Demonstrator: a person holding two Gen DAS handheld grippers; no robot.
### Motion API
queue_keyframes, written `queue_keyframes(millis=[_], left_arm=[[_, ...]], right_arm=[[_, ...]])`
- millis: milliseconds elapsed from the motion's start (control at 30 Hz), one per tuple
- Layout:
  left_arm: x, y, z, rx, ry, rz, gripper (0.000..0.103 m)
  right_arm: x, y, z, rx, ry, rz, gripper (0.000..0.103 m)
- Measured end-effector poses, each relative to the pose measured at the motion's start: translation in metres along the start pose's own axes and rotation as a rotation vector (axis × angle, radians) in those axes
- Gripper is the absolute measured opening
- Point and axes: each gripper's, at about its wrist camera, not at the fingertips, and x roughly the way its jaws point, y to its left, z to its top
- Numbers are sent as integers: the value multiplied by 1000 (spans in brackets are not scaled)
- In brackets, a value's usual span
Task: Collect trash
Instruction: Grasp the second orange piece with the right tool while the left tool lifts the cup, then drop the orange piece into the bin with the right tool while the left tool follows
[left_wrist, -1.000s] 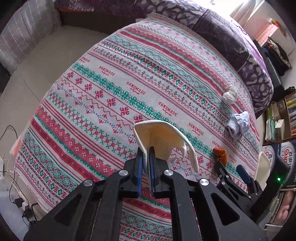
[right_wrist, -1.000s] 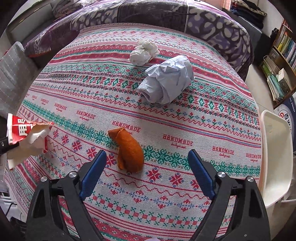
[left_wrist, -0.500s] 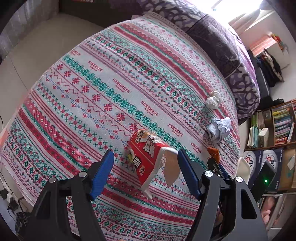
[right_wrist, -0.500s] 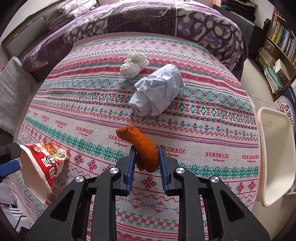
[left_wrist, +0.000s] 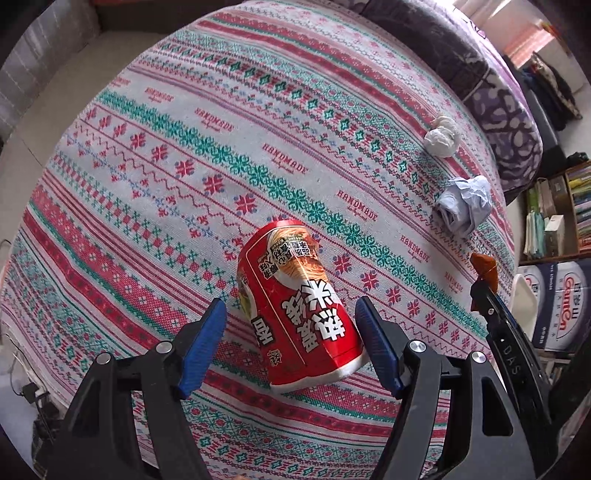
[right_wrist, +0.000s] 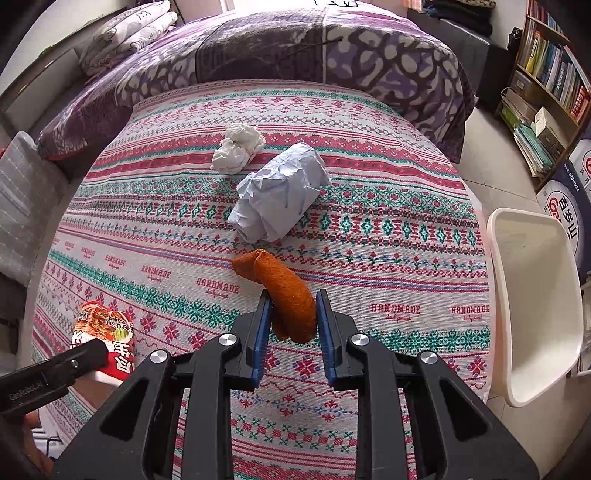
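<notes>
A red instant-noodle cup (left_wrist: 299, 310) lies on its side on the patterned cloth, between the spread blue pads of my open left gripper (left_wrist: 291, 343). It also shows in the right wrist view (right_wrist: 105, 334) at lower left. My right gripper (right_wrist: 291, 321) is shut on an orange felt roll (right_wrist: 284, 291) and holds it above the cloth; the roll also shows in the left wrist view (left_wrist: 485, 266). A crumpled blue-grey paper (right_wrist: 280, 192) and a white tissue wad (right_wrist: 238, 147) lie further back on the cloth.
A white plastic bin (right_wrist: 535, 306) stands off the right edge of the cloth-covered surface (right_wrist: 369, 240). A purple patterned quilt (right_wrist: 295, 48) lies behind. Bookshelves (right_wrist: 546, 85) and cardboard boxes are at the far right. Grey cushions are at the left.
My left gripper opened and let go of the noodle cup, which now lies on the cloth. My right gripper closed on the orange roll and lifted it.
</notes>
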Motion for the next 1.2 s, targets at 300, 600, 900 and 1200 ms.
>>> queue_keyframes(millis=[300,600,900,1200], left_arm=[[-6,29,9,-83,3,-130,29],[-63,16,18,22,-339,8,27],[-108,-3,9,114,-646,153,28],[-125,-36,-6,201,-773,174,28]], right_arm=[[-1,8,0,-13,0,20,23],[-25,17,4,-17,-93,85,23],[-62,13,12,9,-250,107,23],[-89,5,14,5,-374,64,23]])
